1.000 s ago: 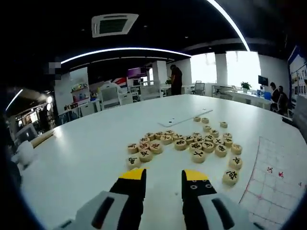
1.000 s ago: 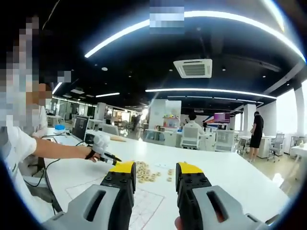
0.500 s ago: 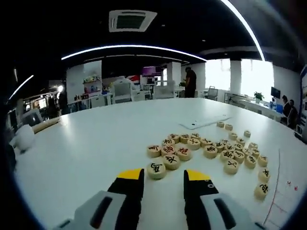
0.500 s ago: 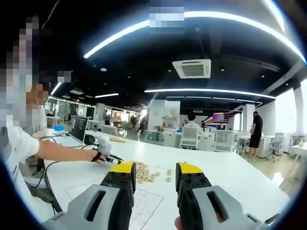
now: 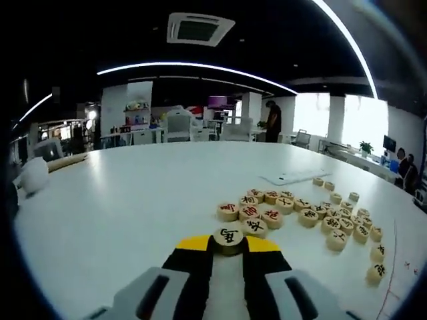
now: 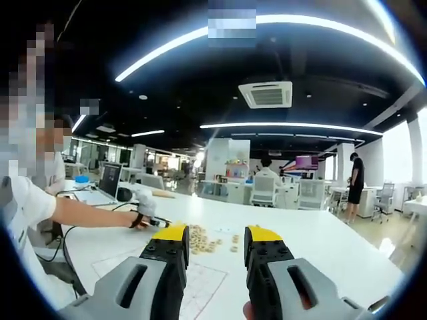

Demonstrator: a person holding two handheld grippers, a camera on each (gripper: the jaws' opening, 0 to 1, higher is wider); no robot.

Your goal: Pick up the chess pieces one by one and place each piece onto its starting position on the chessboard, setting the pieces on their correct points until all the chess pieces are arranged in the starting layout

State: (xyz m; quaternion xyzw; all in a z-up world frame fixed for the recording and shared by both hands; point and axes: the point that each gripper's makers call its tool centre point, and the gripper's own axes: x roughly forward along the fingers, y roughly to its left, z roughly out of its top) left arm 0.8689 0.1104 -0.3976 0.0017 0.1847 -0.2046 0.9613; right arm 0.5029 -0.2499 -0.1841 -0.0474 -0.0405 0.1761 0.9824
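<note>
My left gripper (image 5: 229, 244) pinches a chess piece (image 5: 229, 237) beside the pile (image 5: 303, 213) on the counter (image 5: 120, 200); my right gripper (image 6: 215, 235) gapes, holding nothing.

Your left gripper (image 5: 228, 245) has moved forward to the loose pile: a second ago its yellow-tipped jaws stood apart short of the pieces, and now they have narrowed around the nearest black-marked xiangqi piece (image 5: 229, 238), at the 12 o'clock end of the jaws. In the right gripper view, your arm (image 6: 93, 213) reaches slightly further out.
</note>
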